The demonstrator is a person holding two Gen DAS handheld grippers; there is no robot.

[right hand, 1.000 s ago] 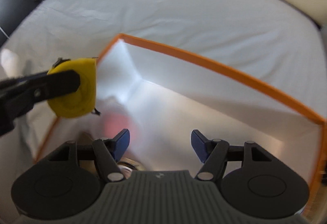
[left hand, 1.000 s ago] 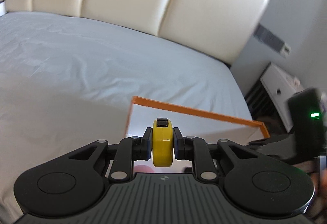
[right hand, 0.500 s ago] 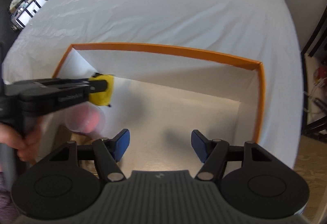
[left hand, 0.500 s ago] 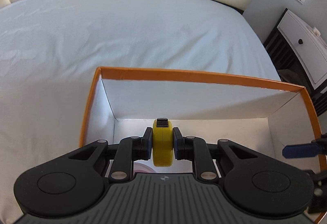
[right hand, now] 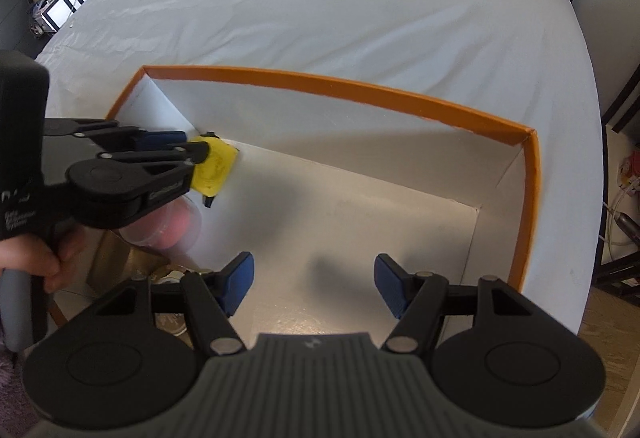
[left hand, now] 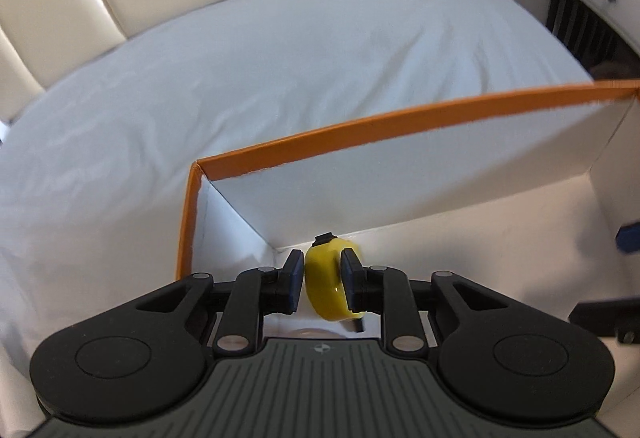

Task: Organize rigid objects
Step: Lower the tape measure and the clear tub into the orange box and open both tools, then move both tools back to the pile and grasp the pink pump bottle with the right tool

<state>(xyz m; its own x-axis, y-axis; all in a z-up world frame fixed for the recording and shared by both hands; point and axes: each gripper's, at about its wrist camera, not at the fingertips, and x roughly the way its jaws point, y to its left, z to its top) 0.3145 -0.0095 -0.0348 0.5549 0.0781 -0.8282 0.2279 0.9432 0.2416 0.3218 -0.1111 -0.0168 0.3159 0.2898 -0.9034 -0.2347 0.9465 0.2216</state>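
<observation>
The left gripper [left hand: 322, 280] is opening, the tilted yellow tape measure [left hand: 329, 284] between its fingers, inside the orange-rimmed box [right hand: 534, 174]. The right gripper [right hand: 314, 284] hangs released, holding nothing.

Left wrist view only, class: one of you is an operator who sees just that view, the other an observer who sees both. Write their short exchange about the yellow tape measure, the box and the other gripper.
Operator: The left gripper has its jaws opening with the yellow tape measure between them, over a corner of the orange-rimmed box. What is under it?
Observer: In the right wrist view, a clear cup with something pink inside sits on the box floor, partly hidden beneath the left gripper.
Operator: The right gripper barely shows at my right edge. Is it carrying anything?
Observer: No. Its jaws stand open and empty above a bare part of the box floor.
</observation>
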